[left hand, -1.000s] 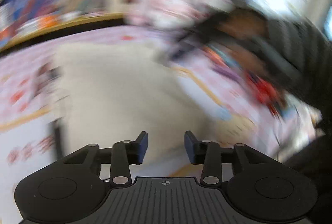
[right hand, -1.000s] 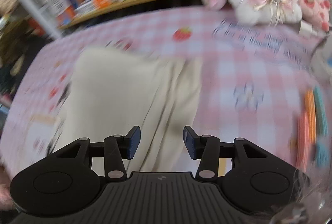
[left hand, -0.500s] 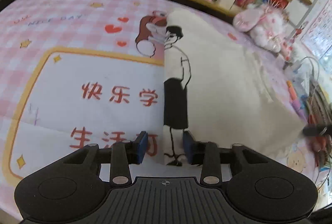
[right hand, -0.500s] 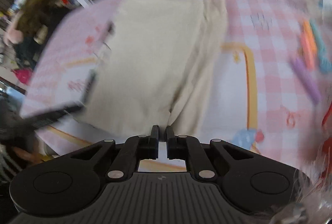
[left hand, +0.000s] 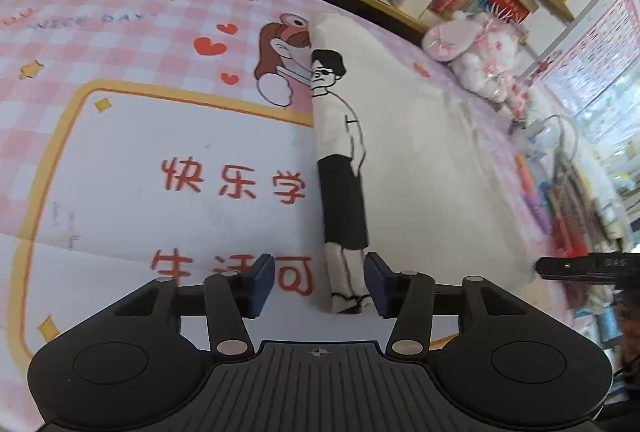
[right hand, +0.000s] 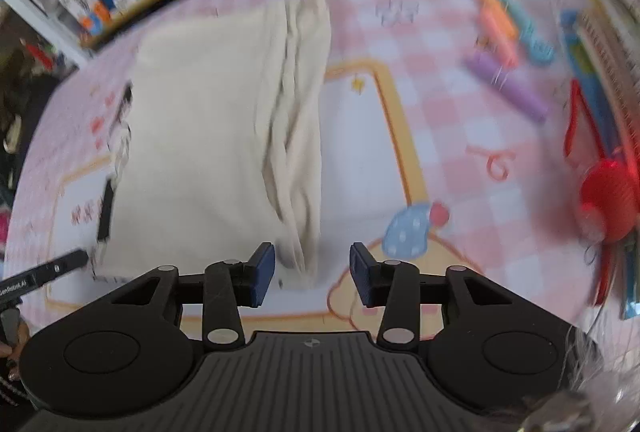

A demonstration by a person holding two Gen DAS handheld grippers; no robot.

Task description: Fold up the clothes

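Both claws gape empty at the cream shirt, markers well right

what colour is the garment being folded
Cream, with a black line drawing of a person along its left edge; the garment shows best in the left wrist view.

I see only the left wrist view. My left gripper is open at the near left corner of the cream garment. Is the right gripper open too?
Observer: Yes, the right gripper is open, with its fingers wide apart.
Operator: Where is it on the garment?
Observer: At the near right end of the cream garment, where the edge is bunched into long folds.
Operator: Does it hold cloth?
Observer: No. The near end of the folds lies between the open fingers, ungripped.
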